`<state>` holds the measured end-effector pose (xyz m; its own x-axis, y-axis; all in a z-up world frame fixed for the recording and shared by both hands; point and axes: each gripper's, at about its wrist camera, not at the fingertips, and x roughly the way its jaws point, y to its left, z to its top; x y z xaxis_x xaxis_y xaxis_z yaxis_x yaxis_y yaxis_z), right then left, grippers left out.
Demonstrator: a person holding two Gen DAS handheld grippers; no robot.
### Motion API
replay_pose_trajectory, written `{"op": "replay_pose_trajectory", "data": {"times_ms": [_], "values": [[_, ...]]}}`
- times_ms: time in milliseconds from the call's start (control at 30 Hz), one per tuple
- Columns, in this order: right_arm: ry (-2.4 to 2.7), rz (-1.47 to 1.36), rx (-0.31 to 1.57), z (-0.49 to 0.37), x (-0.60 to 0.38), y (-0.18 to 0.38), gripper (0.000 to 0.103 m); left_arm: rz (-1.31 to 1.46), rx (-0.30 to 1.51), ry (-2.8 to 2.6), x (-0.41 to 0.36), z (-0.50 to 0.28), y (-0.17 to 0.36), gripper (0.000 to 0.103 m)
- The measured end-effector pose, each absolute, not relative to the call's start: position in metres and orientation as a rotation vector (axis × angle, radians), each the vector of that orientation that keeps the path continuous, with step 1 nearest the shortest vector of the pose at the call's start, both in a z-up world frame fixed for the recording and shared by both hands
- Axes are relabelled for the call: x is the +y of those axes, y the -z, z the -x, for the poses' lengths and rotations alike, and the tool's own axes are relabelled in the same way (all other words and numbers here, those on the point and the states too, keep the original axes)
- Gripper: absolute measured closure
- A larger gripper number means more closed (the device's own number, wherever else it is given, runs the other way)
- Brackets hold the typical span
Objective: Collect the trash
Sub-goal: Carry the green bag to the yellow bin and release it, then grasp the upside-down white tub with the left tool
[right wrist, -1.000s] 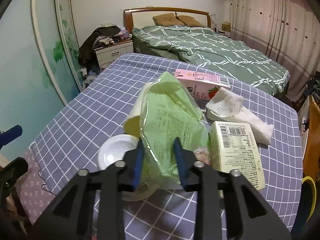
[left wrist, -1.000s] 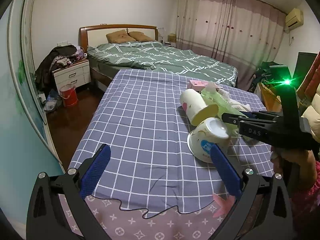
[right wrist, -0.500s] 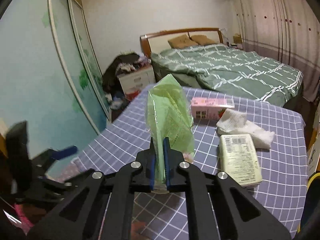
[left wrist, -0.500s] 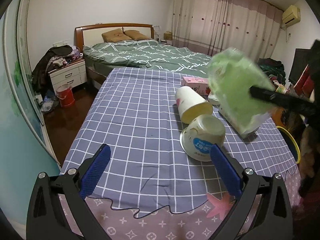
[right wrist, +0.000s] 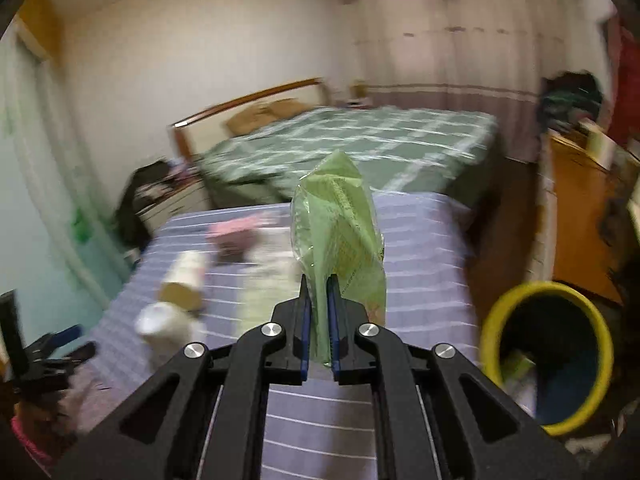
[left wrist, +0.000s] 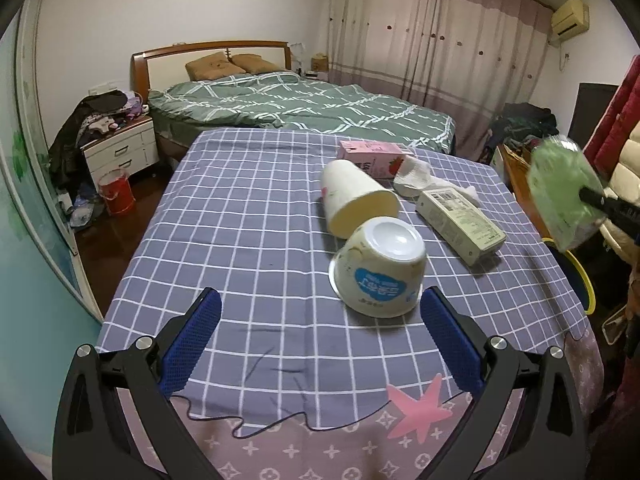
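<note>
Green wrapper (right wrist: pixel 338 236) in right tool (right wrist: pixel 318 330) (pinched)

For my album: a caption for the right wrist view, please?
Right gripper pinching a green wrapper above the checked table, yellow-rimmed bin nearby.

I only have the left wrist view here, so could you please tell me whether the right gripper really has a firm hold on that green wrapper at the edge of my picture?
Observer: Yes. In the right wrist view the right gripper is shut on the green wrapper, its blue pads pinching the lower edge.
Operator: Thank you. Is there a bin near it? I see only a yellow rim.
Observer: A yellow-rimmed bin stands on the floor beside the table, lower right of the wrapper.
Operator: Is the bin empty?
Observer: No, something pale already lies inside, though blur hides what it is.
</note>
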<state>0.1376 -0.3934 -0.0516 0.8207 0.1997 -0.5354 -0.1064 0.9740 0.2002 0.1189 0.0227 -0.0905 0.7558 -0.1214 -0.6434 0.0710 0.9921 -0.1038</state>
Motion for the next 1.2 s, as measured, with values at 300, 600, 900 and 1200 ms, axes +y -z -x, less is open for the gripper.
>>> {"op": "replay_pose_trajectory", "data": {"times_ms": [300,600,900,1200], "values": [[0.16,-0.275,0.632,-0.131,-0.512,0.106,0.095,0.053,0.738,0.142,0.003,-0.132,0.093,0.005],[0.276,-0.31,0.691,-0.142,-0.557,0.151,0.091,-0.002,0.762,0.167,-0.026,-0.146,0.094,0.005],[0.289,-0.345,0.687,-0.137,-0.569,0.159,0.074,-0.024,0.786,0.195,-0.046,-0.162,0.1,0.005],[0.249,-0.358,0.694,-0.132,-0.562,0.159,0.071,-0.023,0.832,0.215,-0.052,-0.183,0.117,0.005]]}}
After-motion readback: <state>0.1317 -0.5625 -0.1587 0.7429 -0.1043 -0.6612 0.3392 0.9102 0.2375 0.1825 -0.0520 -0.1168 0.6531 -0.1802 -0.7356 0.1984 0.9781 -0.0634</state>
